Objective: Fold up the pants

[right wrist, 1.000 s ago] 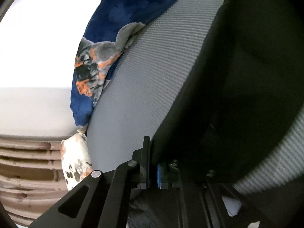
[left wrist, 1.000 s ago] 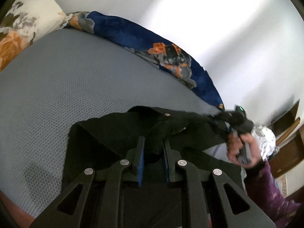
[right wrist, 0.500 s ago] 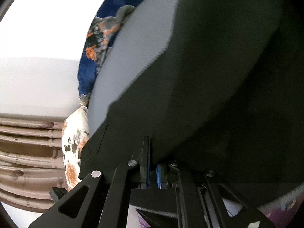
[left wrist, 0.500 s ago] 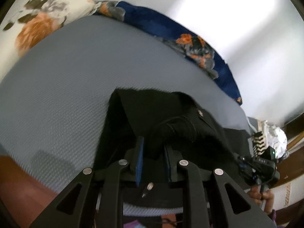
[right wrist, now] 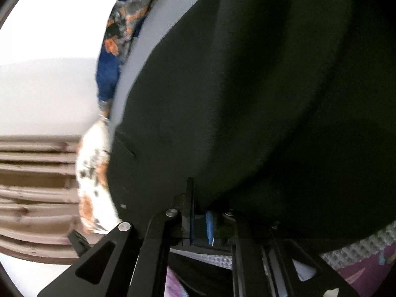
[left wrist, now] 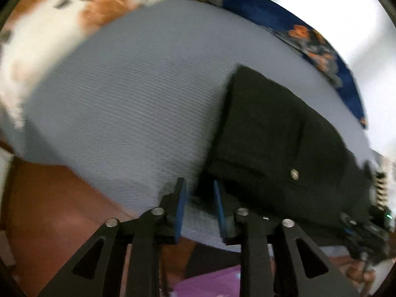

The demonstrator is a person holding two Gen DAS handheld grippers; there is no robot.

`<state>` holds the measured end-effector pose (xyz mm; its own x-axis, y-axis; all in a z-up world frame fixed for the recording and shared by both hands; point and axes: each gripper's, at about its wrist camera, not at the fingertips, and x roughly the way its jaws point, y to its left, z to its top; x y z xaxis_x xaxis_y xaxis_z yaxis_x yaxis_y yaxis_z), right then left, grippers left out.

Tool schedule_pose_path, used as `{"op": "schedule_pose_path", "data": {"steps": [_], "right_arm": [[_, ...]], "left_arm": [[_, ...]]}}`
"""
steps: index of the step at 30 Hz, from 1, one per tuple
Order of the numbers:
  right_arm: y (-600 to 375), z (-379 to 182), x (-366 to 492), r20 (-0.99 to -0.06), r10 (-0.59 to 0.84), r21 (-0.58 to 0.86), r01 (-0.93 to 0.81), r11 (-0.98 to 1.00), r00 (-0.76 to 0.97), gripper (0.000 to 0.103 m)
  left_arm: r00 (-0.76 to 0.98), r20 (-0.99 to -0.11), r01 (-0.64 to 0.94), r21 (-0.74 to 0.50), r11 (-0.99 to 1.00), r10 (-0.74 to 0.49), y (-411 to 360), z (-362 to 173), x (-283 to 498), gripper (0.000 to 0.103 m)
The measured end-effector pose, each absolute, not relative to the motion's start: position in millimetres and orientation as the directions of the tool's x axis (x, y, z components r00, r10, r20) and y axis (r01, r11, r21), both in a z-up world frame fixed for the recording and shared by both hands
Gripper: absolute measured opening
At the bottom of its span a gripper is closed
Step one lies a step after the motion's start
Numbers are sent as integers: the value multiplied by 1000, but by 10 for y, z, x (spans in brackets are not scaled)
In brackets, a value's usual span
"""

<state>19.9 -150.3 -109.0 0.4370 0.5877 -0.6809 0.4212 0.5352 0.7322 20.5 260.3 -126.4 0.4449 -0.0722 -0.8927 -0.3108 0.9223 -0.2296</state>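
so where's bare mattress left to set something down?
Free: the grey mattress between the floral pillow, the blue floral blanket and the pants' left edge. Crowded: the right side, under the black pants, with the right gripper at their near edge.

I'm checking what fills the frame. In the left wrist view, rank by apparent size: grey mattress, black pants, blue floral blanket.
1. grey mattress
2. black pants
3. blue floral blanket

The pants lie nearer the camera, which inflates them.

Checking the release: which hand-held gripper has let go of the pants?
The left hand-held gripper: only bedsheet between its parted pads. The right still pinches the pants.
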Motion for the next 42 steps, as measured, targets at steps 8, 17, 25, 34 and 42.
{"op": "schedule_pose_path", "data": {"steps": [8,17,25,34,42], "right_arm": [[-2086,-952,140,-537,534,836,323,444,653,34],[-3182,-643,303,-539,379,783,280,556,752,40],[-4074,-496,601,-531,317,786,317,530,786,41],[-4758,-567,823,-526,293,820,384,425,798,8],[-4580,52,296,-523,230,783,356,510,821,6]], "left_arm": [[604,-792,-175,-238,956,-87,2148,-550,-53,57],[369,-799,347,-356,868,-475,238,-675,237,60],[209,-870,450,-319,834,-446,-619,-1429,706,60],[215,-812,356,-453,818,-543,-345,-1590,750,62],[250,-828,381,-393,837,-502,-453,-1521,632,63]]}}
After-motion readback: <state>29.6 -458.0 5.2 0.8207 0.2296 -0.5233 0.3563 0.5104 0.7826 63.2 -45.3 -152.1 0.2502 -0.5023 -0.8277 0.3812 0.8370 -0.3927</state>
